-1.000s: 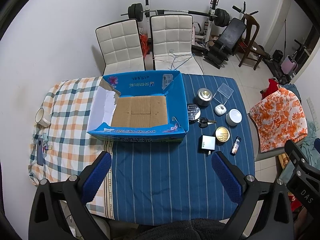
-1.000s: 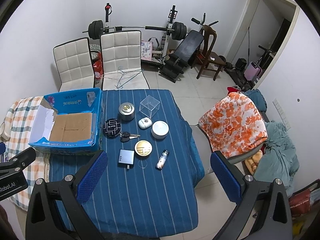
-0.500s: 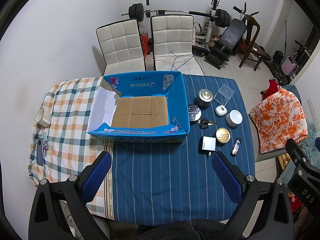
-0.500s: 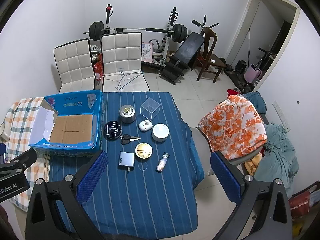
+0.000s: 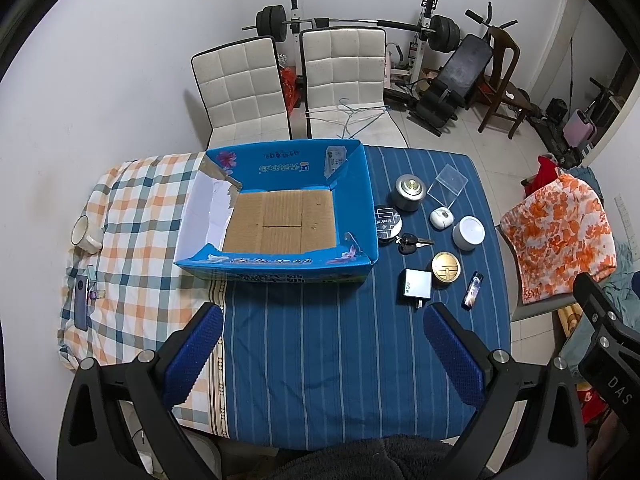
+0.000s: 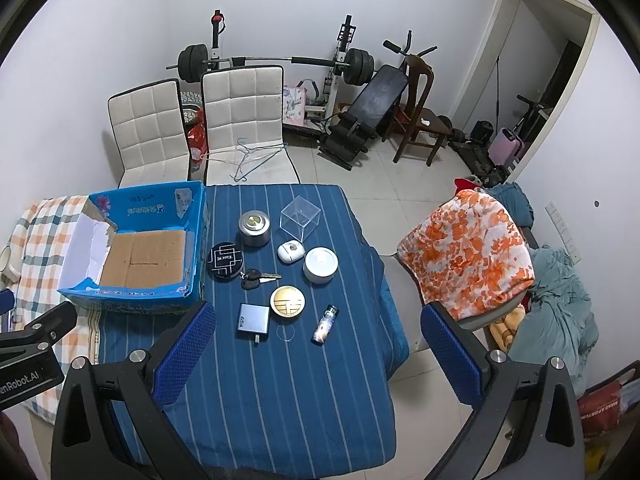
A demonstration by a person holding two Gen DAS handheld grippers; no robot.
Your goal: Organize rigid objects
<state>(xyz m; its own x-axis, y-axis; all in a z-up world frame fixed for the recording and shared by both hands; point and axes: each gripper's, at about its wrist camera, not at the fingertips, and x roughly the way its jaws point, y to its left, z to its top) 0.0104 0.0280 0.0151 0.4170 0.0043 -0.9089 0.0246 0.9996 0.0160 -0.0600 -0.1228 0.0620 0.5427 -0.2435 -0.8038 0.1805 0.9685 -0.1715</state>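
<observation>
Both claws hang high above the table, nothing in either. My left gripper [image 5: 322,344] is spread wide and bare; my right gripper [image 6: 320,344] gapes just as wide. Below, the blue cardboard box [image 5: 360,196] sits open, only brown cardboard on its floor. Just right of it, on the blue striped cloth [image 6: 280,400], the small things cluster: metal tin [image 6: 254,227], clear cube [image 6: 300,217], black round case [image 6: 225,260], keys [image 6: 256,278], white jar [image 6: 320,265], gold disc [image 6: 287,301], grey charger [image 6: 253,322], lighter [image 6: 325,325].
</observation>
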